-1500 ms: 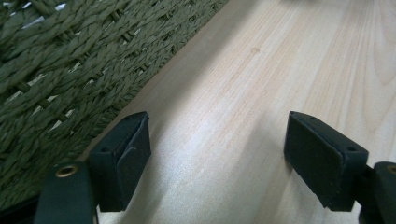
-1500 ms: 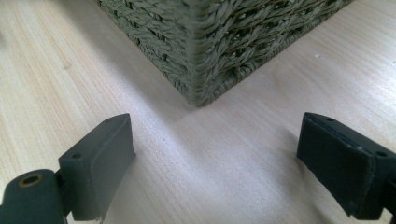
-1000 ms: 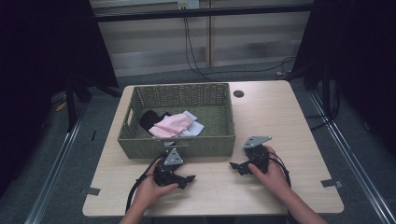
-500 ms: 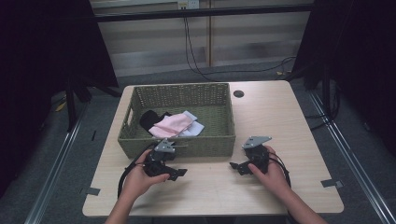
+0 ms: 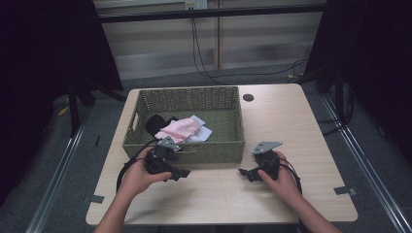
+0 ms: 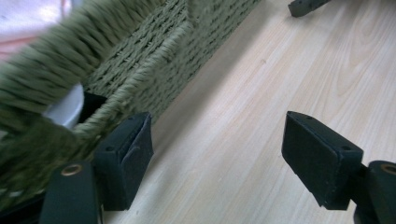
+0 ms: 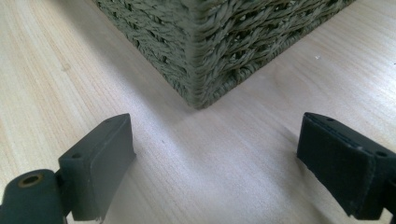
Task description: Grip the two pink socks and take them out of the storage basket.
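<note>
Now we see a woven green basket (image 5: 228, 145) sitting on a pale wooden table (image 5: 291, 126), toward the far left of the tabletop. Inside it lie a pink cloth (image 5: 180, 129), a black cloth (image 5: 155, 124) to its left and a white cloth (image 5: 203, 132) to its right, all touching or overlapping one another.

Our left gripper (image 5: 180, 172) is held by the left hand (image 5: 136, 177) just beside the near wall of the basket, close to its left end. In the left gripper view its jaws stand wide apart with nothing between them but bare table; the left jaw sits right against the basket's wall and rim (image 6: 140, 60), though we cannot tell whether it actually touches. Something white (image 6: 65, 105) shows past the rim in that view, blurred.

Our right gripper (image 5: 244, 172) is held by the right hand (image 5: 279, 177) on the near side of the table, just off the basket's near right corner. In the right gripper view its jaws are also spread wide and empty, pointing at that corner (image 7: 201, 70), with a stretch of table between them and the basket. The two grippers are well apart from each other. A small dark round hole (image 5: 248, 97) marks the table just beside the basket's far right corner.
</note>
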A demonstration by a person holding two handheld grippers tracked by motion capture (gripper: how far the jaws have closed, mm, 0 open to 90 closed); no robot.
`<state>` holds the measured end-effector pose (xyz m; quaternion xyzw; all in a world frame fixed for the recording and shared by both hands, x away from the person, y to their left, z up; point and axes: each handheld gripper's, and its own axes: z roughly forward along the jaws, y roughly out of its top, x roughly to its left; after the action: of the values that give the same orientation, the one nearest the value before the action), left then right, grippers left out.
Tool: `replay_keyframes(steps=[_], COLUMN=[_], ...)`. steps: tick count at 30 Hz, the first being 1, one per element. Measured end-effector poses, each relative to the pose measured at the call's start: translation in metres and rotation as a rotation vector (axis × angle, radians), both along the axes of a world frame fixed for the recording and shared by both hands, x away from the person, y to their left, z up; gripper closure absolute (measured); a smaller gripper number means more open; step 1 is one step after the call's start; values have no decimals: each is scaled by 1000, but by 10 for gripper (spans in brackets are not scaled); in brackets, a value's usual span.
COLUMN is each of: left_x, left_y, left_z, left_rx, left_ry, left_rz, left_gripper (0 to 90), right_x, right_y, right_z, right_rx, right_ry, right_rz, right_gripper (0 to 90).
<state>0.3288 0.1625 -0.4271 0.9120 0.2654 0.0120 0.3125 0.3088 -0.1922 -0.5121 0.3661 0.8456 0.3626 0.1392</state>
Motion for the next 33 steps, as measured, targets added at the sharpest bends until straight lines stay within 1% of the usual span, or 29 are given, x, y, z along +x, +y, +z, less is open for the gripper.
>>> replay_keyframes(steps=[1, 3, 8, 10, 13, 14, 16, 18, 19, 20, 21, 22, 25, 27, 28, 30, 31, 32, 33], left_x=[1, 4, 7, 9, 10, 11, 13, 15, 17, 17, 19, 19, 20, 19, 19, 18, 18, 19, 19], left_y=[0, 2, 4, 5, 5, 5, 6, 5, 7, 6, 7, 7, 8, 8, 8, 8, 8, 7, 7], left_z=[1, 5, 13, 16, 20, 23, 27, 31, 33, 34, 35, 36, 40, 41, 42, 46, 46, 50, 53], left_rx=[-7, -14, -5, 6, 7, -2, 14, -3, 20, 8, 24, 18, 20, 1, 3, -17, -17, -10, -15], left_ry=[-3, 5, 12, 16, 18, 29, 28, 42, 44, 55, 56, 56, 59, 71, 72, 73, 73, 69, 71], left_rz=[3, 3, 4, -9, -12, -7, -23, -12, -34, -17, -34, -36, -45, -33, -49, -41, -41, -52, -48], left_gripper=[245, 245, 247, 248, 248, 248, 248, 251, 252, 255, 260, 262, 261, 260, 261, 261, 261, 261, 261], right_x=[0, 0, 0, 0, 0, 0, 0, 0, 0, 0, 0, 0, 0, 0, 0, 0, 0, 0, 0], right_y=[0, 0, 0, 0, 0, 0, 0, 0, 0, 0, 0, 0, 0, 0, 0, 0, 0, 0, 0], right_z=[0, 0, 0, 0, 0, 0, 0, 0, 0, 0, 0, 0, 0, 0, 0, 0, 0, 0, 0], right_rx=[-5, -3, -2, -2, -3, -3, -2, -2, -2, -2, -3, -3, -3, -3, -3, -3, -2, -3, -2], right_ry=[2, 1, 0, 1, 1, 1, 0, 0, 0, 0, 0, 0, 1, 1, 1, 0, 0, 0, 0], right_rz=[-1, 1, 2, 2, 2, 1, 2, 2, 2, 2, 2, 2, 2, 2, 2, 2, 2, 2, 2], right_gripper=[102, 102, 102, 102, 102, 102, 102, 102, 102, 102, 102, 102, 102, 102, 102, 102, 102, 102, 102])
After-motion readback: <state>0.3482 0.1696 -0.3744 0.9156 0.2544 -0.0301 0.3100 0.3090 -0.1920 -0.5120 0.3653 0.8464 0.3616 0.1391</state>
